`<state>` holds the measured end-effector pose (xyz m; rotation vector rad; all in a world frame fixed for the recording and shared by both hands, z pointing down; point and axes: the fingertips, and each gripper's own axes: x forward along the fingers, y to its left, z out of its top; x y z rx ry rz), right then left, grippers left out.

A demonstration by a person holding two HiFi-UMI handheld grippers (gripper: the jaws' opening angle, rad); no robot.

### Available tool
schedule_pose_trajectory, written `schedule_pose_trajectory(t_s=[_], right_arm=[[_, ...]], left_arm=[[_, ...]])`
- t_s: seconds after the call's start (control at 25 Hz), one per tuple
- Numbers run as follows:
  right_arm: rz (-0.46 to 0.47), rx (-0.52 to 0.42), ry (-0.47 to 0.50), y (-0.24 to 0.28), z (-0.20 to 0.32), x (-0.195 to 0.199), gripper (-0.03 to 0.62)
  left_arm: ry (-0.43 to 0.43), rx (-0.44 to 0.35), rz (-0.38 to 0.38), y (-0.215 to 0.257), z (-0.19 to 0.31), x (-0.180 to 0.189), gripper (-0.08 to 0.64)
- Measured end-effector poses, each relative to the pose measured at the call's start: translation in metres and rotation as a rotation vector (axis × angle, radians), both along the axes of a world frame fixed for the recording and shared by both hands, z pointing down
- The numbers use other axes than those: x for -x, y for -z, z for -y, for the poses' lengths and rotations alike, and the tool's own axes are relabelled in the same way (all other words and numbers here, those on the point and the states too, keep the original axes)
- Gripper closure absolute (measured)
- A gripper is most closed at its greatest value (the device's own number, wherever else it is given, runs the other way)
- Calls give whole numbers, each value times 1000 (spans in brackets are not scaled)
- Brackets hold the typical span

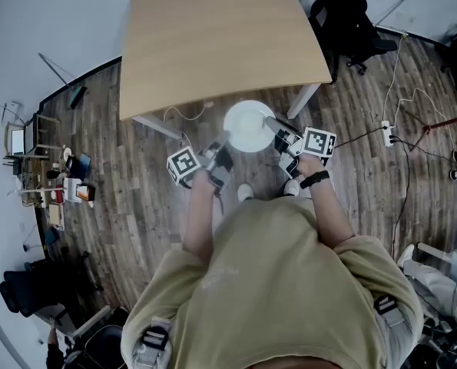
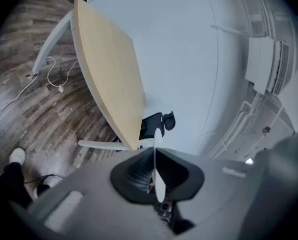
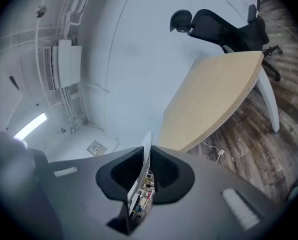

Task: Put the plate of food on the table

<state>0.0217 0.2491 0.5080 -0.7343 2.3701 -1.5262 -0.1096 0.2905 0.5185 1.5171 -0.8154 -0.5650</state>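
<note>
A white round plate point(image 1: 249, 125) is held in the air just in front of the near edge of the light wooden table point(image 1: 213, 37). My left gripper point(image 1: 219, 151) is shut on the plate's left rim and my right gripper point(image 1: 277, 131) is shut on its right rim. In the left gripper view the rim shows edge-on as a thin white blade point(image 2: 157, 171) pinched between the dark pads. The right gripper view shows the same thin rim point(image 3: 141, 174) clamped between its pads, with the tabletop point(image 3: 214, 99) ahead. I see no food on the plate.
A black office chair point(image 1: 349, 18) stands at the table's right side. Cables and a power strip point(image 1: 387, 133) lie on the wooden floor to the right. Cluttered shelves point(image 1: 51, 183) line the left wall. The table's white legs point(image 1: 305, 98) stand near the plate.
</note>
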Motion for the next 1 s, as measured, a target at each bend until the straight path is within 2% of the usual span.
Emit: schedule_pose_trajectory(t_s=[0.24,0.36,0.52,0.76,1.0], right_arm=[[-48,-129,-45,6,-5,18,545],[-63,-142,-78,4,-13,35,543],[-92,-124,-90,-7,-8,26,538],[-121,-106,-20,-26,44,45,532],[-178,-65,84,-43,139,51,531]], left_arm=[[-18,-20,9,-4,1,18,547],[-39,-24,27,-6,1,37,546],[-29,4,17,-13,5,28,546],[44,37,30,-29,45,44,546],[135,57,140,-38,128,45,546]])
